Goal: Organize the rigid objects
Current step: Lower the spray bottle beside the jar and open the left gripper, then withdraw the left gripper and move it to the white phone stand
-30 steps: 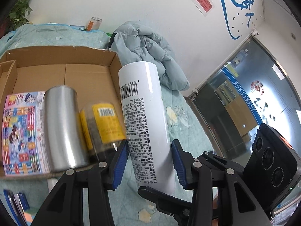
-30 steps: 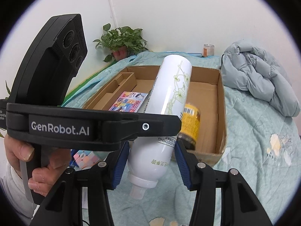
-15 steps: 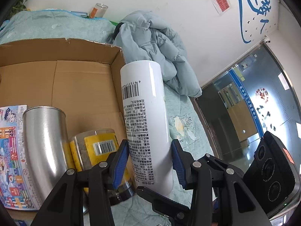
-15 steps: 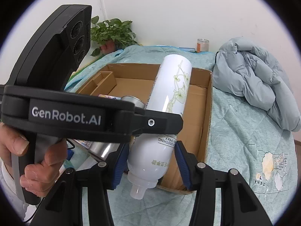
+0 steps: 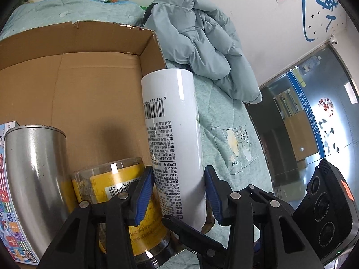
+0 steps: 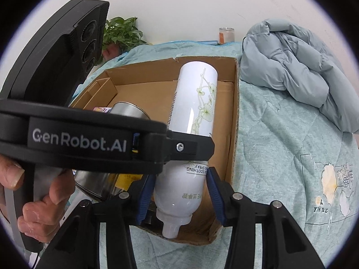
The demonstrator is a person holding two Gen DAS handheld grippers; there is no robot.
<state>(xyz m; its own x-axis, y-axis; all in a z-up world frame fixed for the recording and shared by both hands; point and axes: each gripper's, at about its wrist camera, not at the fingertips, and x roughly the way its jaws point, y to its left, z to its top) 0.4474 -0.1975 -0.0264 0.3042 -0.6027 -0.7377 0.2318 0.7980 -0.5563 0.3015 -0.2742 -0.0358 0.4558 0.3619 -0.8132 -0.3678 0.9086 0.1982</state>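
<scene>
Bottle [image 5: 174, 139] clamped in left tool [image 5: 179, 195], right tool [image 6: 179, 192] open around it, jar [image 5: 125, 204] partly hidden.

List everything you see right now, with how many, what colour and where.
Spray bottle: one, white, held over the box's right side.
Cardboard box: one, brown, on the bedspread.
Metal cup: one, silver, in the box.
Jar: one, clear with yellow label, in the box beside the cup.
Printed pack: one, multicoloured, left of the cup.
Jacket: one, grey-blue, right of the box.
Potted plant: one, green, by the wall.
Glass jar: one, orange label, by the wall.
Bedspread: one, light green.
Left gripper: black and blue, around the bottle.
Right gripper: same, near the bottle's neck.
</scene>
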